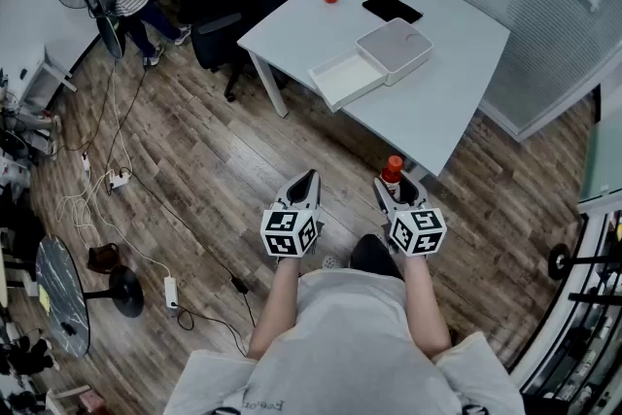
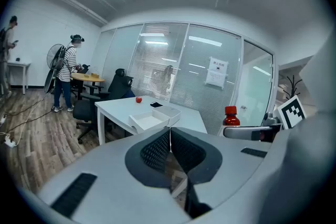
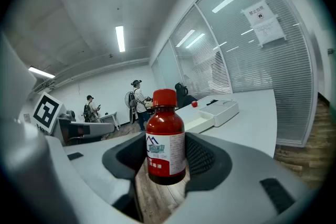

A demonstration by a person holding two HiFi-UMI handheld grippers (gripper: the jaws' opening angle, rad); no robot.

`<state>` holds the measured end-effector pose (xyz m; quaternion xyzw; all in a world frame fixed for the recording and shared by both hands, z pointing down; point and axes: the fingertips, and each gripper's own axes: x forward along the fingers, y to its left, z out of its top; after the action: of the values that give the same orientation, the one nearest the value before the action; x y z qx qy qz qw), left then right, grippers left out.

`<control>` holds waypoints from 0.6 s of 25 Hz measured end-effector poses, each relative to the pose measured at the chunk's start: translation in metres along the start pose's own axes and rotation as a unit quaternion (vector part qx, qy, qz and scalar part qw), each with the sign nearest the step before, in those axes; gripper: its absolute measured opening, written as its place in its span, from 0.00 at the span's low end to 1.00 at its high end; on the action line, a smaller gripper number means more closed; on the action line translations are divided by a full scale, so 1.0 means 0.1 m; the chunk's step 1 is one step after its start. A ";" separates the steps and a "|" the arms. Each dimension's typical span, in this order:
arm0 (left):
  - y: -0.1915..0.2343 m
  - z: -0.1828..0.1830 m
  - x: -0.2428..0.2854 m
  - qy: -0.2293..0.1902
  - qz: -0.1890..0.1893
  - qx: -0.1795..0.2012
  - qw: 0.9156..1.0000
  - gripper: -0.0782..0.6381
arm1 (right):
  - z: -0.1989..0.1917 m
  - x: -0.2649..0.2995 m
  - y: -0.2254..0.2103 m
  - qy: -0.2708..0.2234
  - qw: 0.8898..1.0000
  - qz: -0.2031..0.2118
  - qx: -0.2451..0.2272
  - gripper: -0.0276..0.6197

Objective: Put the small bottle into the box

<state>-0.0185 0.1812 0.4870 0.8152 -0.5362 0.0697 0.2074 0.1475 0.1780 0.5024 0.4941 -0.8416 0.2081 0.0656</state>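
Right claw [image 3: 166, 159]: clamped on the small bottle [image 3: 165, 136], held upright short of the table [image 1: 452, 107], well apart from the open box [image 1: 342, 78] | left claw [image 2: 169, 145]: closed, empty | risk: the smooth round bottle may be twisted loose and dropped if knocked against the box wall.

The small bottle [image 3: 165, 136] is red, white-labelled; the box [image 1: 342, 79] white.

Head view: of the bottle [image 1: 392, 166] only the red cap and neck show above the right gripper [image 1: 397, 190] — the rest is hidden behind it. Right gripper view: the label [image 3: 160, 152] print is too blurred to read. The notice [image 3: 265, 22] on the glass wall [image 3: 247, 68] is too small, and the black flat thing [image 1: 393, 7] on the table [image 1: 457, 97] — can't tell what it is.
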 end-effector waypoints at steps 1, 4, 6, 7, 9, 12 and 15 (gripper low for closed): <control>-0.01 0.00 -0.01 -0.001 0.000 0.001 1.000 0.15 | -0.01 -0.01 -0.01 0.000 1.000 0.000 0.001 0.39; -0.04 0.00 -0.04 -0.004 0.001 0.002 1.000 0.15 | -0.01 -0.06 -0.01 -0.002 1.000 -0.001 0.002 0.39; -0.05 0.01 -0.07 -0.006 0.002 0.003 1.000 0.15 | -0.02 -0.09 0.01 -0.003 1.000 -0.001 0.002 0.39; -0.05 0.01 -0.08 -0.007 0.001 0.004 1.000 0.15 | -0.02 -0.10 0.01 -0.003 1.000 -0.002 0.002 0.39; -0.06 0.01 -0.09 -0.008 0.000 0.007 1.000 0.15 | -0.03 -0.10 0.02 -0.003 1.000 -0.003 0.003 0.39; -0.05 0.05 -0.09 -0.010 -0.001 0.011 1.000 0.15 | -0.03 -0.08 0.03 -0.006 1.000 -0.006 0.004 0.39; -0.01 0.06 -0.12 -0.011 0.000 0.011 1.000 0.15 | -0.03 -0.09 0.04 -0.016 1.000 -0.004 0.023 0.39</control>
<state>-0.0233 0.1886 0.4774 0.8181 -0.5378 0.0671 0.1923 0.1481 0.1880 0.5008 0.5025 -0.8354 0.2188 0.0413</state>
